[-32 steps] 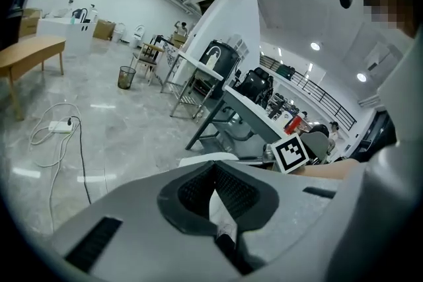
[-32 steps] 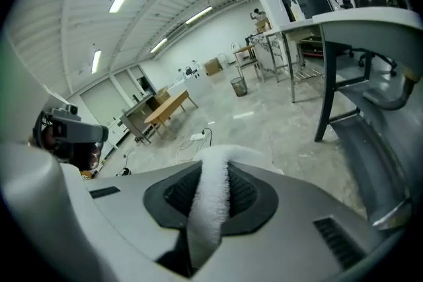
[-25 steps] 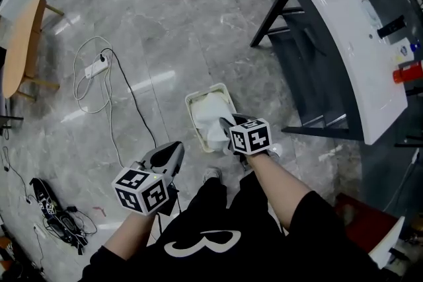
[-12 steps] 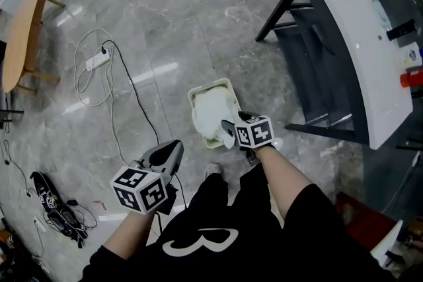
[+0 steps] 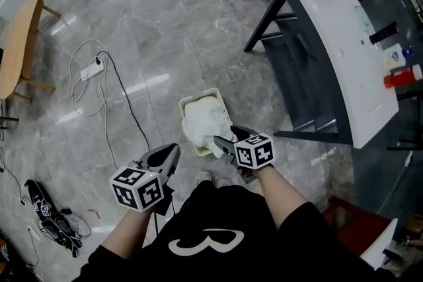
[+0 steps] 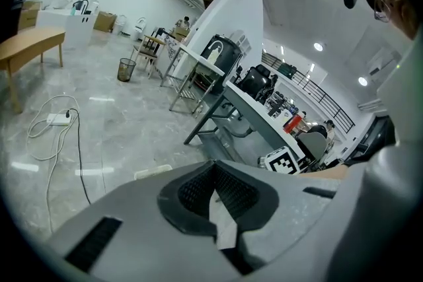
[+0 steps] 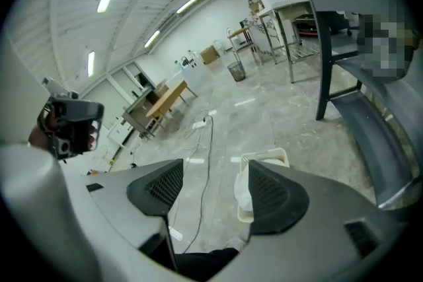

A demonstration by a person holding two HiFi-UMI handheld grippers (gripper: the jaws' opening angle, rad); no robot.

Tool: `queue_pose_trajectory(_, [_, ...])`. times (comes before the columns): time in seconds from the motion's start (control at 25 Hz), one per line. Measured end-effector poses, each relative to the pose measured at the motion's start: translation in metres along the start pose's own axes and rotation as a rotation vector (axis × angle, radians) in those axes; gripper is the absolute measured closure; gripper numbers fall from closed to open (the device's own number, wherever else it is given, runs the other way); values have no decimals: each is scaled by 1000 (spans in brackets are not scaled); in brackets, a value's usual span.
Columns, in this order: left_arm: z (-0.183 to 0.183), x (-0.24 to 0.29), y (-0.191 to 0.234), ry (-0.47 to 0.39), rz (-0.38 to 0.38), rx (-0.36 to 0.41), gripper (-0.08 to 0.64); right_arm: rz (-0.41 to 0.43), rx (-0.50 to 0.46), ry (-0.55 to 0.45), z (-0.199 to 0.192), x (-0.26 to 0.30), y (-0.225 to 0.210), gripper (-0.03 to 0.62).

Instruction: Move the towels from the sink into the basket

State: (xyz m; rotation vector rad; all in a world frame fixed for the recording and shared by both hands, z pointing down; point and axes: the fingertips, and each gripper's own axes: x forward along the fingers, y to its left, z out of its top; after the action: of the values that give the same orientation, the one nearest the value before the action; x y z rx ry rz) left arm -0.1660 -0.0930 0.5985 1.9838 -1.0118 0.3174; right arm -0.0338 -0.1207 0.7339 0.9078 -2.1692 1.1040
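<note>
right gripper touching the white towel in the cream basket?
Cannot tell. Head view: the right gripper overlaps the edge of the white towel. Right gripper view: jaws open with nothing between them, one pad hiding part of the towel.

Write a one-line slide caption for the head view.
Open right gripper beside the floor basket piled with a white towel; left gripper shut, sink at right.
</note>
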Motion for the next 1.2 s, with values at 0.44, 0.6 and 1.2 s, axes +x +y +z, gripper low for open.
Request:
queue_pose_trajectory(0.44, [49,-46,-124,-128,-79,97,554,212,-217,-355,104,-197,129,480])
queue_pose_trajectory(0.6, [63,-81,-191,-193,-152,150,554,279,-297,-464,116,-277,178,589])
queue_pose_trajectory(1.2, [77,-208,-357,-398,-302,431,554,389,-495,-721,106,-466,286,589])
